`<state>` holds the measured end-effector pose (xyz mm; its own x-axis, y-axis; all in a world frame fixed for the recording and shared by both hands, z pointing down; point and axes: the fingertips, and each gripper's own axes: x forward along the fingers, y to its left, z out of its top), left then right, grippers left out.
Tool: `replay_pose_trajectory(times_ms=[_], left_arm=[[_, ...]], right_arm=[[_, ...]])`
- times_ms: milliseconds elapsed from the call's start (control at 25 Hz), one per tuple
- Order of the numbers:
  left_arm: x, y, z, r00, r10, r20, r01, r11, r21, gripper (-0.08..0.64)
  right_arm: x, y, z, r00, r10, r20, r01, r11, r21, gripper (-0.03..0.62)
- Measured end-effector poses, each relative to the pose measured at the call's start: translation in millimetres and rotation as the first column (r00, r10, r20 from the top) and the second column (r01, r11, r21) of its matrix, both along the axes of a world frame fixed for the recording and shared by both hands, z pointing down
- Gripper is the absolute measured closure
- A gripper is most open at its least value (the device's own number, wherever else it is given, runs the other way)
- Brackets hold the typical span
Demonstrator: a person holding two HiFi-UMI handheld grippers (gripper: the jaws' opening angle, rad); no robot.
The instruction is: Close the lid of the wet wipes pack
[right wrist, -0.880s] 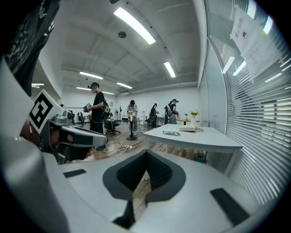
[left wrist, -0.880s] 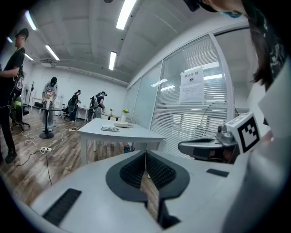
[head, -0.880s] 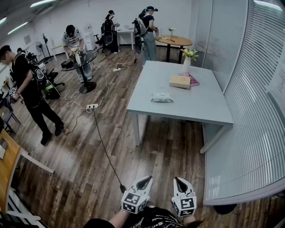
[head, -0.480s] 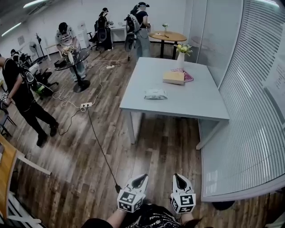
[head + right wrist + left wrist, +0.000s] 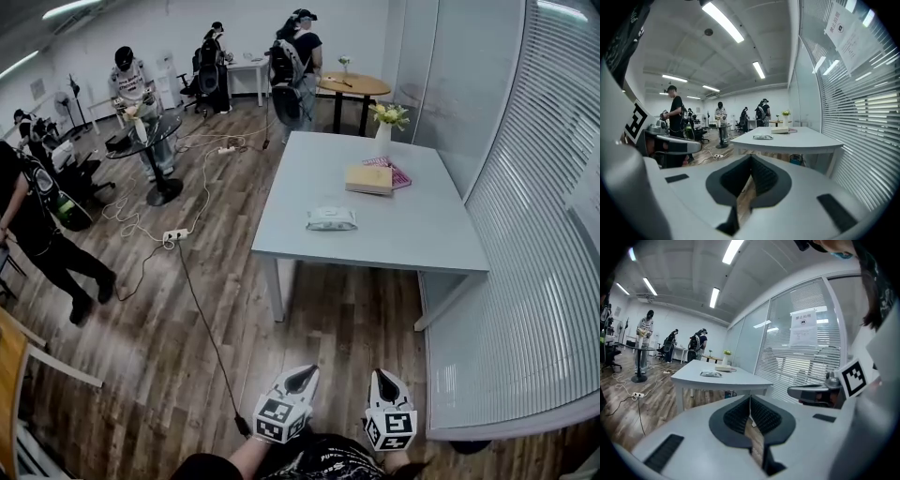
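Nothing of the task appears done: the wet wipes pack (image 5: 332,218) is seen lying on the grey table (image 5: 412,239), well apart from both grippers. The left gripper (image 5: 302,377) and right gripper (image 5: 382,380) are held low, jaws pressed together and empty. The approach and the lid closing are judged to remain.

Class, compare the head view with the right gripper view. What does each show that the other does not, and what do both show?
Only the head view: the right gripper seen from above with its marker cube, and a wooden table edge at lower left.
Only the right gripper view: that gripper's ribbed pads close up, jaws shut with nothing between them, and what looks like a bin under the table.
Both: the grey table, the wet wipes pack lying on it, the vase of flowers and the left gripper.
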<state>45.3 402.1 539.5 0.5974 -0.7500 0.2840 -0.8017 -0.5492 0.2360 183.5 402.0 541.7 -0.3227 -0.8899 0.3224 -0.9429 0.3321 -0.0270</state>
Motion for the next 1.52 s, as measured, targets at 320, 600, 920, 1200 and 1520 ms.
replay_pose_trajectory(times_ms=[320, 600, 920, 1200, 1520], left_arm=[[-46.1, -88.1, -10.7, 0.999, 0.039, 0.006, -0.039, 0.999, 0.012, 0.551], [-82.4, -138.1, 17.0, 0.999, 0.053, 0.003, -0.053, 0.997, -0.053, 0.551], [-86.2, -158.1, 24.0, 0.997, 0.081, -0.001, -0.081, 0.994, -0.077, 0.551], [-103.2, -203.2, 33.4, 1.0, -0.025, 0.017, 0.026, 0.996, -0.087, 0.551], [-90.4, -270.2, 28.9, 0.989, -0.137, 0.049, 0.141, 0.985, -0.099, 0.551]], right_arm=[[-51.2, -81.7, -2.5, 1.0, 0.017, 0.02, -0.016, 1.0, -0.001, 0.594], [-90.9, -115.6, 20.0, 1.0, 0.013, -0.021, -0.014, 0.999, -0.05, 0.594], [-102.3, -143.5, 32.7, 0.998, -0.023, -0.05, 0.016, 0.99, -0.137, 0.594], [-107.9, -199.9, 47.4, 0.993, -0.113, -0.039, 0.106, 0.983, -0.151, 0.594], [-97.4, -294.2, 37.8, 0.972, -0.237, 0.002, 0.235, 0.964, -0.125, 0.594]])
